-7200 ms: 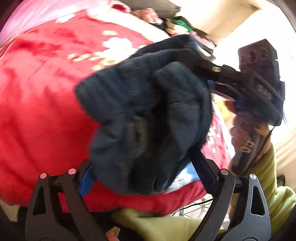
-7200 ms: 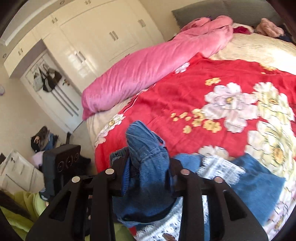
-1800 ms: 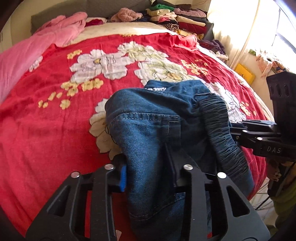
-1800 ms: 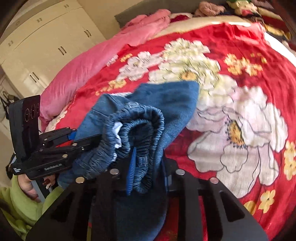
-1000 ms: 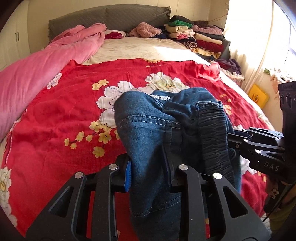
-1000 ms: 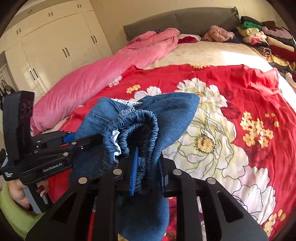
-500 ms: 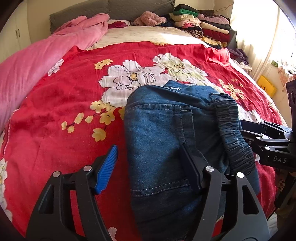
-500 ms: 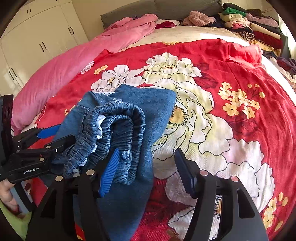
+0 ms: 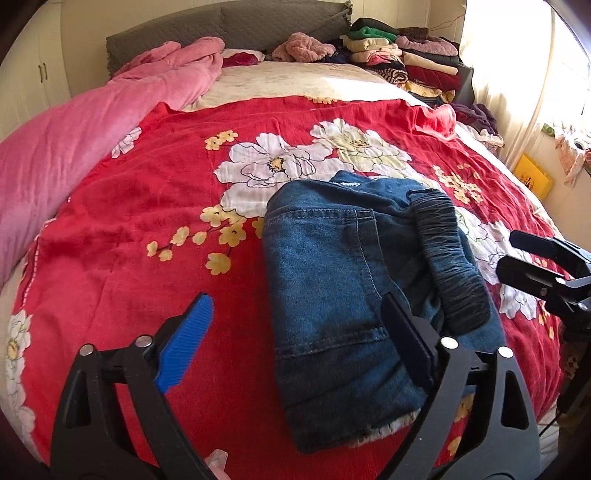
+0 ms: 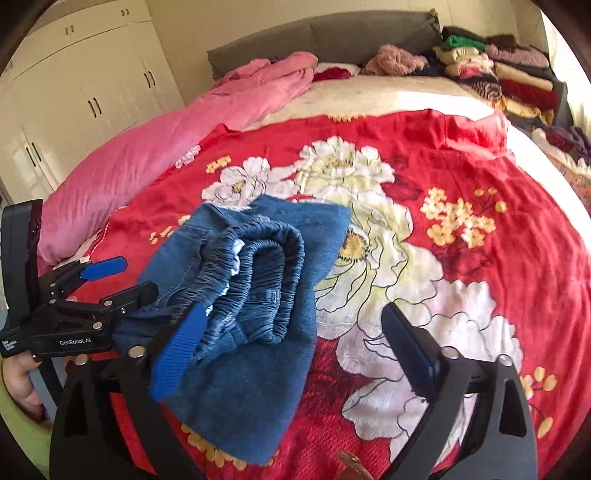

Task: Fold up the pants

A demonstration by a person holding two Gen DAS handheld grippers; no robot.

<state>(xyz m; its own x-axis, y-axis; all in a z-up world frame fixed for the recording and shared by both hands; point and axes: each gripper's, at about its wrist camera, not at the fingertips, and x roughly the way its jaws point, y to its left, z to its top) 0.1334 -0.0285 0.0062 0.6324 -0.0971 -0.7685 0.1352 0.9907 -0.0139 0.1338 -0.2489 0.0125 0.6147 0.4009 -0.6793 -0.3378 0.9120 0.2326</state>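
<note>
The folded blue denim pants [image 9: 343,291] lie in a compact bundle on the red floral blanket [image 9: 140,206] near the bed's front edge, with the gathered elastic waistband [image 9: 450,258] on top at the right. My left gripper [image 9: 295,328] is open, its jaws either side of the bundle's left part, holding nothing. My right gripper [image 10: 291,332] is open and empty just right of the pants [image 10: 251,295]. The left gripper also shows in the right wrist view [image 10: 110,280], the right gripper in the left wrist view [image 9: 524,254].
A pink duvet [image 9: 85,122] runs along the bed's left side. Stacks of folded clothes [image 9: 402,62] sit at the far right by the grey headboard [image 9: 229,26]. White wardrobes [image 10: 74,96] stand to the left. A bright window is at the right.
Both grippers, shut on the pants a second ago, opened and let them down onto the blanket. Since half a second ago both have drawn back slightly from the bundle.
</note>
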